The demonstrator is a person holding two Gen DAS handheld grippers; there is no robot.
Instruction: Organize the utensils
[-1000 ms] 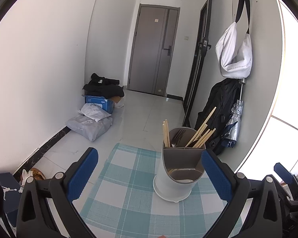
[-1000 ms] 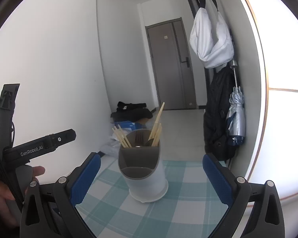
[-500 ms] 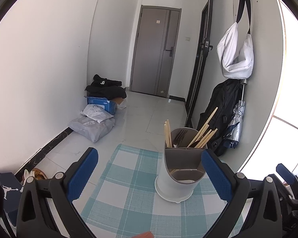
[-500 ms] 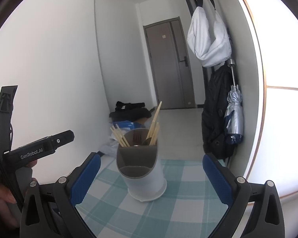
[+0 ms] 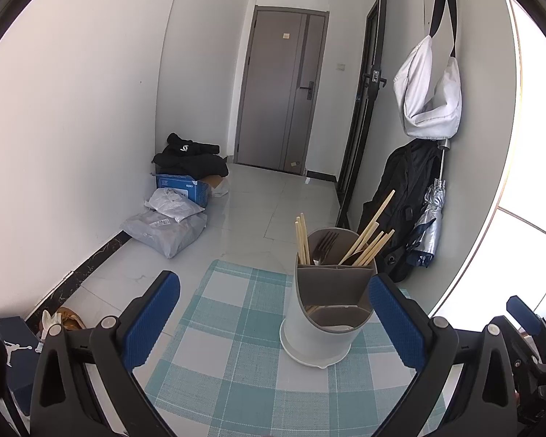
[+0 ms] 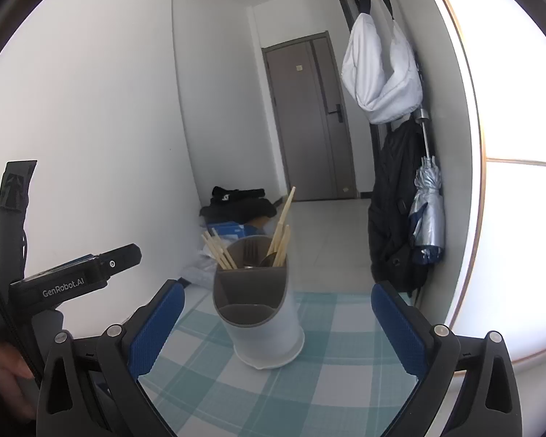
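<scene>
utensil holder (image 5: pixel 327 306) — upright on checked cloth (image 5: pixel 229 331), chopsticks (image 5: pixel 367 240) at 1 o'clock within. left gripper (image 5: pixel 275 318), right gripper (image 6: pixel 276 322) — jaws apart, empty; likely done, so withdraw clear of the sticks.

This is the entrance hall of a home. A grey metal entry door with a handle and lock (image 5: pixel 282 91) closes the far end of a white-tiled floor (image 5: pixel 251 215). On the right wall hang a white fabric bag (image 5: pixel 427 102), a black jacket (image 5: pixel 400 196) and a folded silver umbrella (image 5: pixel 427 225). By the left wall lie grey plastic mail parcels (image 5: pixel 163 227), a blue cardboard box (image 5: pixel 180 184) and black clothing (image 5: pixel 189 156). Near, a desk under a teal-and-white checked cloth (image 5: pixel 233 342) carries a white-and-grey plastic utensil holder with wooden chopsticks (image 5: pixel 327 302).
</scene>
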